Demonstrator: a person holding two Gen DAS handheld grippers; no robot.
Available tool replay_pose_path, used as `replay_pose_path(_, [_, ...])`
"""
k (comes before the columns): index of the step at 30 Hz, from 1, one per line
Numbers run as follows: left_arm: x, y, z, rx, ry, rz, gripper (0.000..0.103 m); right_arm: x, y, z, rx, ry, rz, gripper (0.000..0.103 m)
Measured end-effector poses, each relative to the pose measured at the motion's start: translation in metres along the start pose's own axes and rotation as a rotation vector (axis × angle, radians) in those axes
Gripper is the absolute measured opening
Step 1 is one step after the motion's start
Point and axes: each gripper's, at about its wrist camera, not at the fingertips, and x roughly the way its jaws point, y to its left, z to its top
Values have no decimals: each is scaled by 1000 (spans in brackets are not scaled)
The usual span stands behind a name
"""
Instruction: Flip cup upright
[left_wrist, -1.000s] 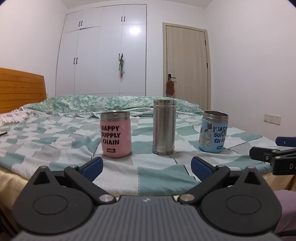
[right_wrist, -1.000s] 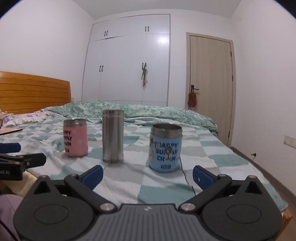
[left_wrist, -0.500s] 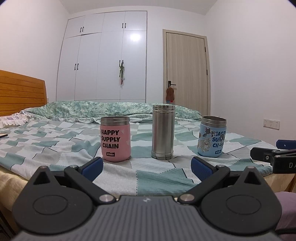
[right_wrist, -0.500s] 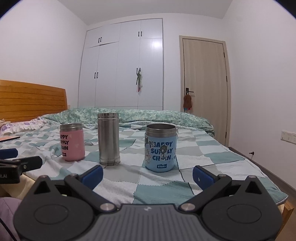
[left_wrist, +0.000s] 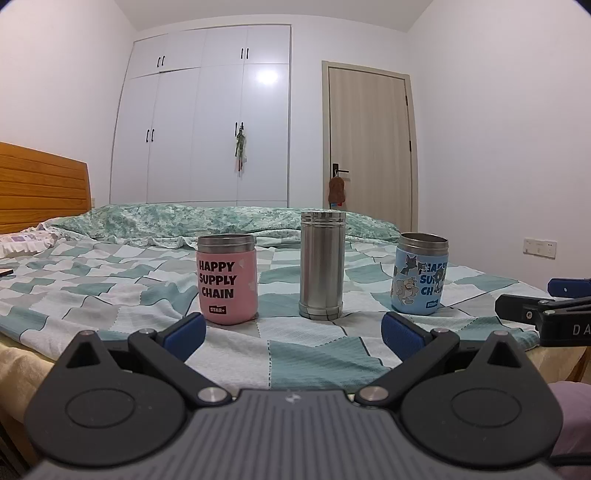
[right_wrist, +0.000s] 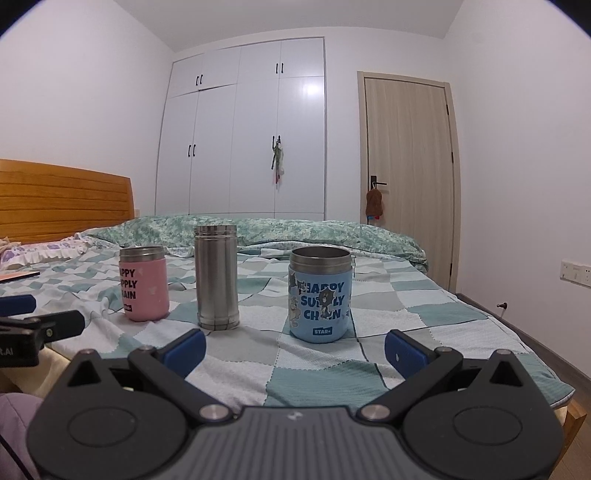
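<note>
Three cups in a row near the bed (left_wrist: 314, 354)'s front edge, all standing with long axes vertical: pink cup (left_wrist: 226, 279), steel cup (left_wrist: 322, 264), blue cup (right_wrist: 320, 294). Which needs flipping: cannot tell. Left gripper (left_wrist: 293, 330) spread, empty, facing pink and steel; right gripper (right_wrist: 295, 345) spread, empty, nearest blue.

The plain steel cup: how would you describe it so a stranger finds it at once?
On the checked bed cover three cups stand in a row. The steel cup is the middle one, between the pink cup and the blue cup. It is tallest, slimmest, bare metal without print.
</note>
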Motion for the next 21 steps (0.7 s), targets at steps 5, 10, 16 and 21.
replay_pose_path(5, [0,0,0,-2,1,-3,103,0,-1,0,2,-1,0,103])
replay_pose_path(10, [1,0,1,0,0,-4,103,0,0,0,1,0,0,103])
replay_pose_path(16, [0,0,1,-2,0,-5,103,0,-1,0,1,-1,0,103])
replay_pose_path(21, [0,-1,1,0,-3,-5,103,0,-1,0,1,-1,-1,103])
